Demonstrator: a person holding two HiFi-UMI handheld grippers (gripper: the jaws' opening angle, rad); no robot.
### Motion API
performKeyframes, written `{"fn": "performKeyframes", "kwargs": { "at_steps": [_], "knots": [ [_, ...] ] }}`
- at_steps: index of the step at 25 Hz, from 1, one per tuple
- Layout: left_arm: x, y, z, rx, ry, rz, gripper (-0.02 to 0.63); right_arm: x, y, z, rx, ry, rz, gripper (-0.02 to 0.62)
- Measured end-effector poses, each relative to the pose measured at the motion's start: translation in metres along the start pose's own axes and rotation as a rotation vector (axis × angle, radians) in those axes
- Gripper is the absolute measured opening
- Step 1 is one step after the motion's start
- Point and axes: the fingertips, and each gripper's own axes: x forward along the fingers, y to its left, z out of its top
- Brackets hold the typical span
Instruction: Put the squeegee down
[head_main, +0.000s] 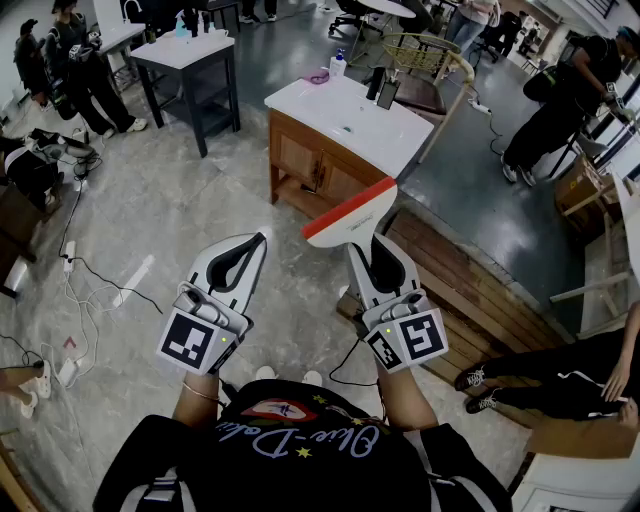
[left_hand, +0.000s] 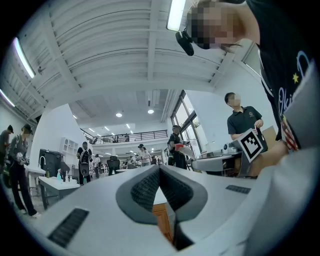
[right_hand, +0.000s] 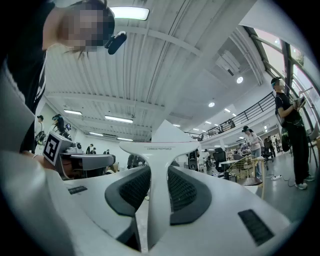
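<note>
From the head view, the right gripper (head_main: 372, 248) is held out in the air with the squeegee (head_main: 350, 212) standing from its tips. The blade is tilted and its red edge shows only here, just on the near side of a wooden cabinet (head_main: 310, 165) with a white top. Only the right gripper view shows the grip itself: the white handle is pinched between the dark pads (right_hand: 132, 190), and the blade head spreads above them. The left gripper (head_main: 252, 245) hangs to the left, apart from the squeegee. Its own view shows the jaws pressed together, tip to tip, nothing between them
</note>
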Motion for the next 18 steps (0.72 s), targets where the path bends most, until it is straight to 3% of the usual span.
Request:
{"fn": "performKeyframes", "kwargs": {
  "at_steps": [18],
  "knots": [
    [0.0029, -0.011, -0.0009, -0.002, 0.012, 0.001, -0.002, -0.0111, -0.0099, -0.0013, 0.01, 0.008, -0.019, 0.129]
  ]
}}
